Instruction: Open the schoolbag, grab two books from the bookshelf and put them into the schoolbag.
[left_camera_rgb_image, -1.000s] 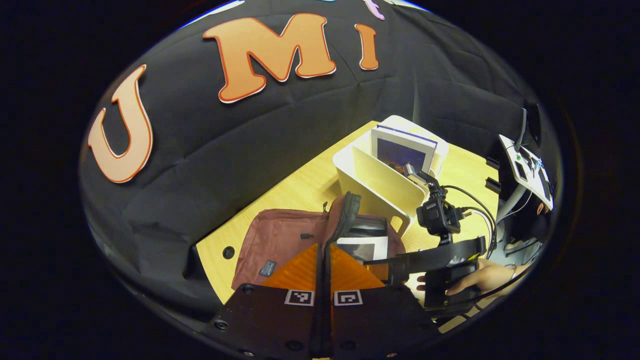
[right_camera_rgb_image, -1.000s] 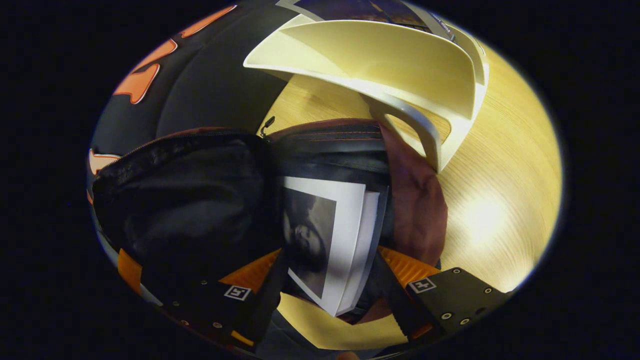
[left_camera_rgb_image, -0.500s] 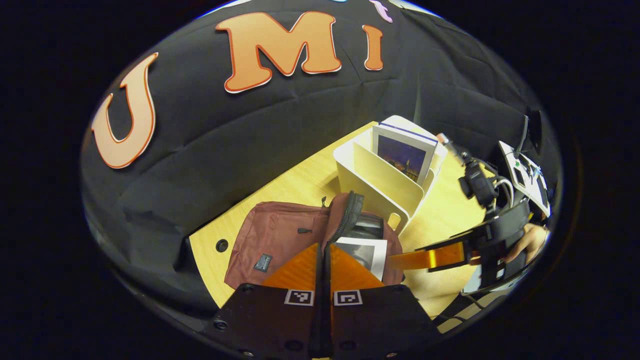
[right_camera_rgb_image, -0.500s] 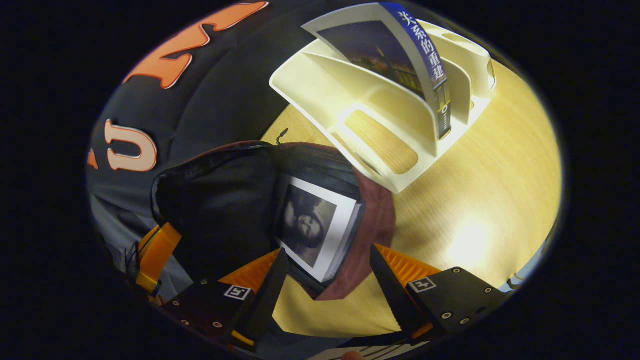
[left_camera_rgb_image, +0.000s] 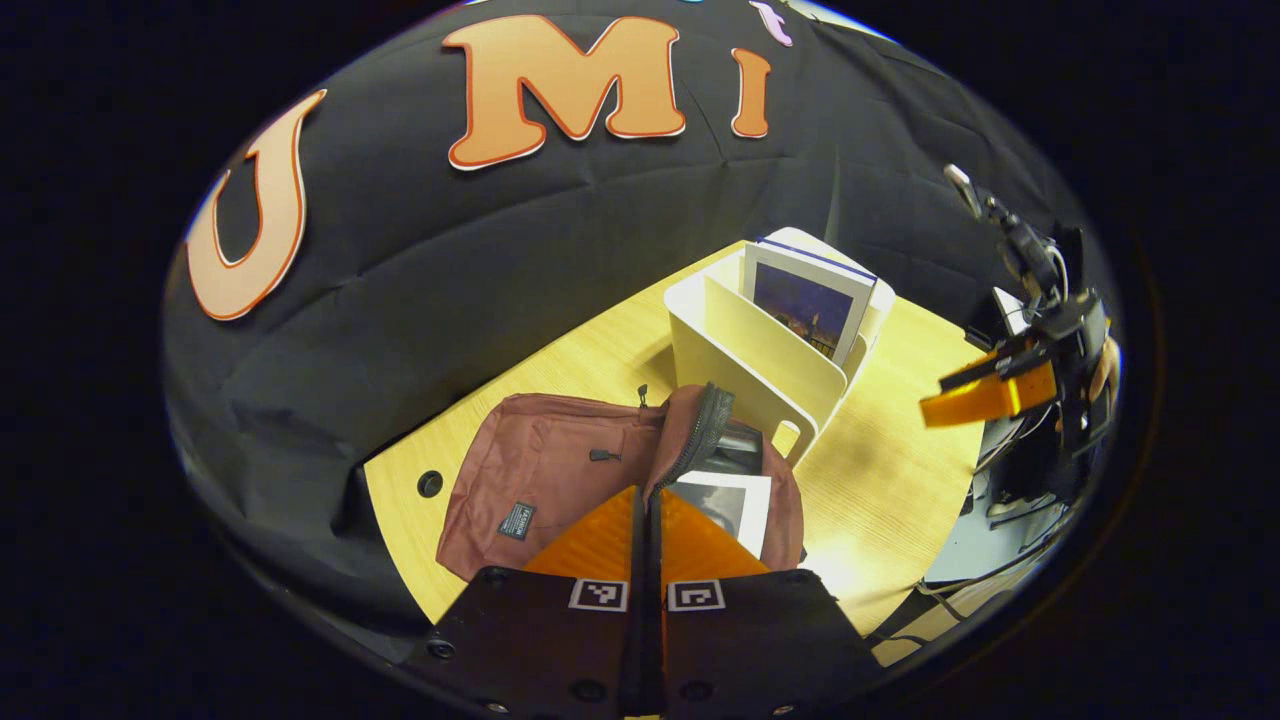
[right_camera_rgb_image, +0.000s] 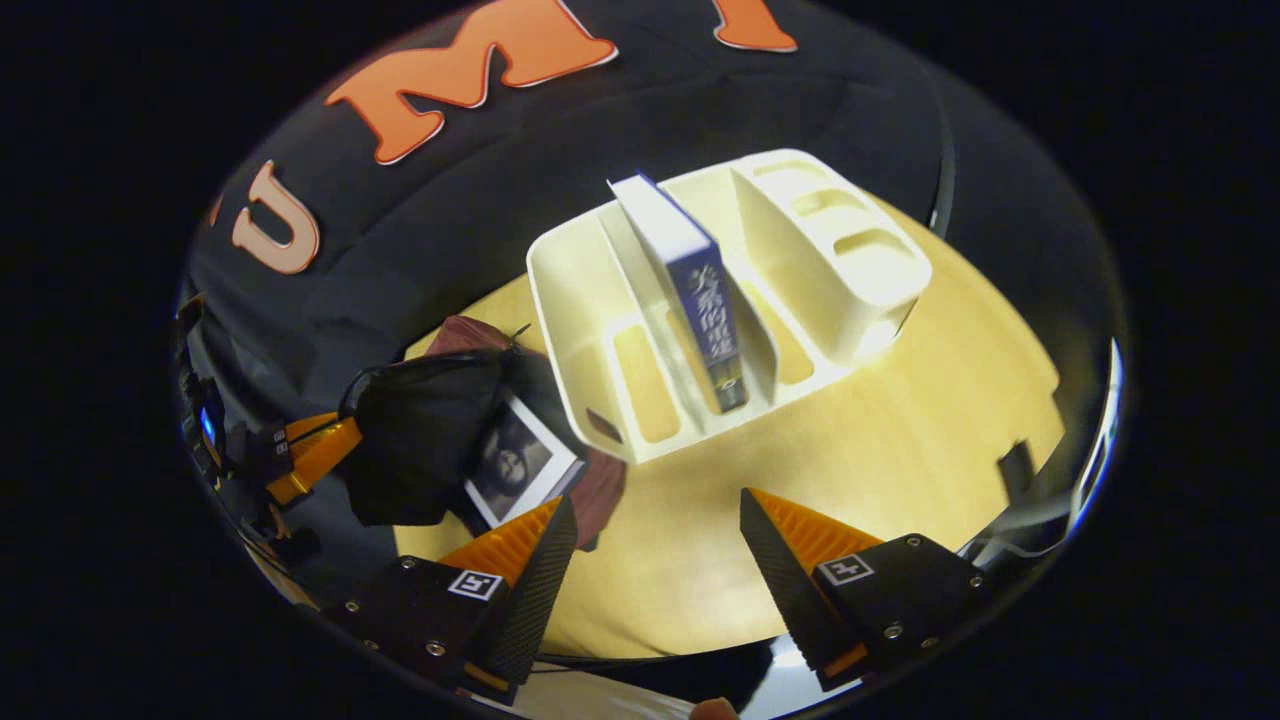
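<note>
**One book in the bag, one on the shelf**

The schoolbag (left_camera_rgb_image: 560, 470) lies open on the bench (left_camera_rgb_image: 880, 470), with one book (right_camera_rgb_image: 520, 470) poking from its mouth. Just beside it stands the bookshelf (right_camera_rgb_image: 640, 300), where one book (right_camera_rgb_image: 700, 290) stands upright in a middle slot. The left tongs (left_camera_rgb_image: 648, 520) are pressed together over the bag's flap (left_camera_rgb_image: 695, 440), nothing visibly between them. The right tongs (right_camera_rgb_image: 655, 525) gape wide above the bench, holding nothing.
</note>
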